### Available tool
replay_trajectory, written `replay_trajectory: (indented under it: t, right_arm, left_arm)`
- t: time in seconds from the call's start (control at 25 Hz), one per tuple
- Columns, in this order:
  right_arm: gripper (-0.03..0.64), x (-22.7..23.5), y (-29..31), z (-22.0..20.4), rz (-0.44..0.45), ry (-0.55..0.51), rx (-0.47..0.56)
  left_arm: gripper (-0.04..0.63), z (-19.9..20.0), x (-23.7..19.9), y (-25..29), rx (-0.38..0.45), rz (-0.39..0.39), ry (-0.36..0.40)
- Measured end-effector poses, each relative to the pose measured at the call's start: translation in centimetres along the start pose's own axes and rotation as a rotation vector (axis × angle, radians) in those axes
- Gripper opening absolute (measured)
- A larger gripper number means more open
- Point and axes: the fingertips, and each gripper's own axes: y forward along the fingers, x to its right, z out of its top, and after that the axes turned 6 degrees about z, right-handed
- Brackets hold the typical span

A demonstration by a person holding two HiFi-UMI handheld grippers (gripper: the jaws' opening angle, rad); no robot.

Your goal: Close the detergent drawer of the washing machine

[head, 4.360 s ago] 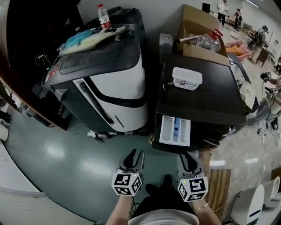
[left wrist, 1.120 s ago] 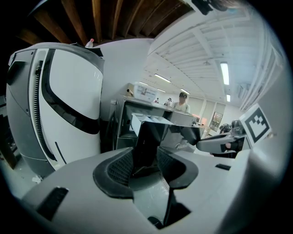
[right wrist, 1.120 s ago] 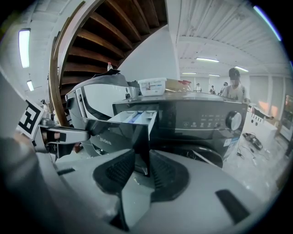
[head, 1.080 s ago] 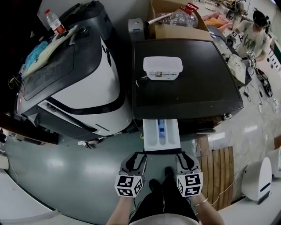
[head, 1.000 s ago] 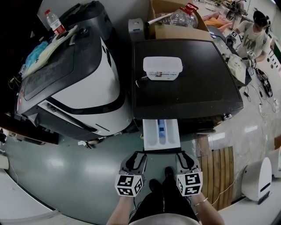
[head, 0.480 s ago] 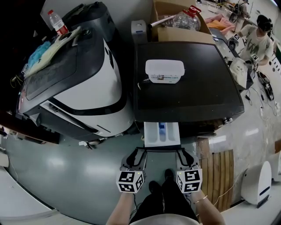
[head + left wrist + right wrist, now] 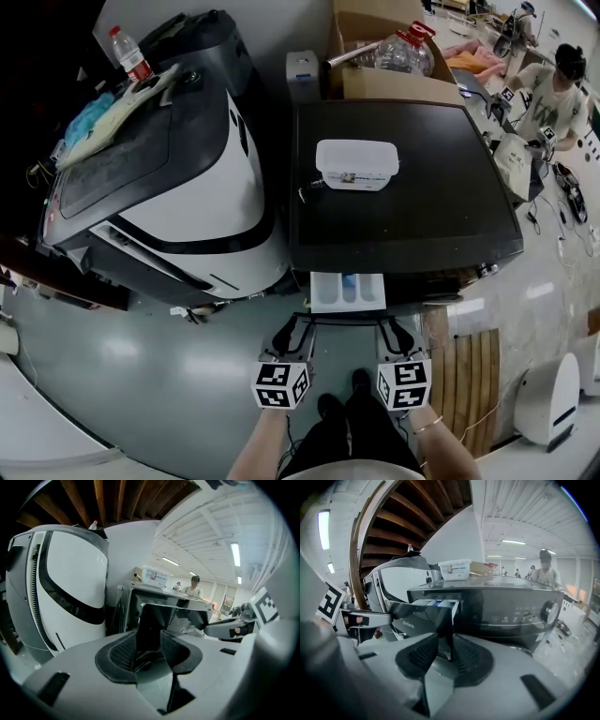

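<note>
Left gripper (image 7: 149, 643): jaws closing but gaping wide, pads not visibly pressing anything. Left end of detergent drawer (image 7: 347, 289) front showing in gap. Right gripper (image 7: 445, 651): jaws standing apart, drawer front's right end showing between them, contact not resolvable. Drawer sticking partway out of washing machine (image 7: 403, 211), directly ahead of both tools. White tub (image 7: 356, 164) sitting on machine top, farther ahead. Second appliance (image 7: 187, 178) standing off left gripper's outer side.

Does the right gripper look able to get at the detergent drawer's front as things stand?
Probably yes: the right gripper is at the detergent drawer, whose front edge stands between its open jaws, with nothing blocking.
</note>
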Motion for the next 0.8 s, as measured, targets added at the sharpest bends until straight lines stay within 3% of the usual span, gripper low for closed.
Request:
replay_trajectory:
  t: [0.8]
  right_arm:
    - [0.098, 1.3, 2.3, 2.0, -0.003, 0.003, -0.004]
  left_arm:
    - [0.144, 1.7, -0.7, 2.6, 0.009, 0.017, -0.017]
